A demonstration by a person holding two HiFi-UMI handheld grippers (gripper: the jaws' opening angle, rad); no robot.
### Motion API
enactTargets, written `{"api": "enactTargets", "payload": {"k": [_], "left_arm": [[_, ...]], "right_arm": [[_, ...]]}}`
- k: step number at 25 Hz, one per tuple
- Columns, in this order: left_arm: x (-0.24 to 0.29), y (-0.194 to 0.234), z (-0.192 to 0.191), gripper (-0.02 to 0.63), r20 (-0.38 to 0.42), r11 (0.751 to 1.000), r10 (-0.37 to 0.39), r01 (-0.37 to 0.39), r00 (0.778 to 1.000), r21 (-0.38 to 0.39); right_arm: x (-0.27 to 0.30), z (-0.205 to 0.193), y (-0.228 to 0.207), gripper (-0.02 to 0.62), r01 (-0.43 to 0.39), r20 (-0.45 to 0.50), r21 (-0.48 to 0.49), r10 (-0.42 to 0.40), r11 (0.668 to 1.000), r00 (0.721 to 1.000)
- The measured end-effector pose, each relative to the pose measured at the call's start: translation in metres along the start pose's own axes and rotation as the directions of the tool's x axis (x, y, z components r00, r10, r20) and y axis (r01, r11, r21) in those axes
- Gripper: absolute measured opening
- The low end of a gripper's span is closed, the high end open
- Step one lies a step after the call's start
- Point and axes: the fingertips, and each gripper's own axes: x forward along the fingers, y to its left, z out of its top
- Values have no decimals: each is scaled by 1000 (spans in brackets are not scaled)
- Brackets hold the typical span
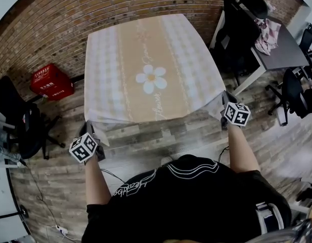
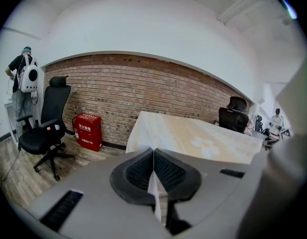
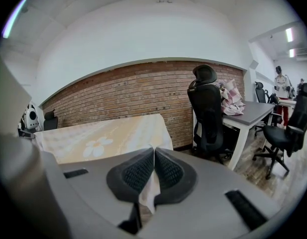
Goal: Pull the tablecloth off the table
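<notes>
A beige checked tablecloth [image 1: 145, 70] with a white daisy covers the square table against the brick wall. My left gripper [image 1: 93, 135] is shut on the tablecloth's near left corner, and the cloth edge shows pinched between its black pads [image 2: 138, 172]. At the near right corner my right gripper [image 1: 225, 105] is shut on the tablecloth too, with fabric hanging from its pads [image 3: 168, 171]. In the left gripper view the tablecloth [image 2: 193, 138] lies flat ahead of the jaws. The right gripper view has the tablecloth [image 3: 103, 138] stretching away to the left.
A red crate [image 1: 51, 81] sits on the floor left of the table by the wall. A black office chair [image 1: 24, 130] stands at far left. Right of the table are another black chair [image 1: 236, 29] and a grey desk [image 1: 282, 49] with clothing on it.
</notes>
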Motion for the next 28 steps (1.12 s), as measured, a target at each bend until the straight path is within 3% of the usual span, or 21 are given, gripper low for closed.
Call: {"api": "enactTargets", "payload": {"k": [12, 28], "left_arm": [[-10, -11, 11, 5, 3, 1000, -14, 14, 1000, 7], [-66, -39, 1, 5, 42, 1000, -4, 3, 999, 30]], "right_arm": [[-8, 8, 2, -2, -2, -9, -4, 2, 1000, 1000], [-51, 4, -16, -2, -42, 29, 7, 41, 999, 999]]}}
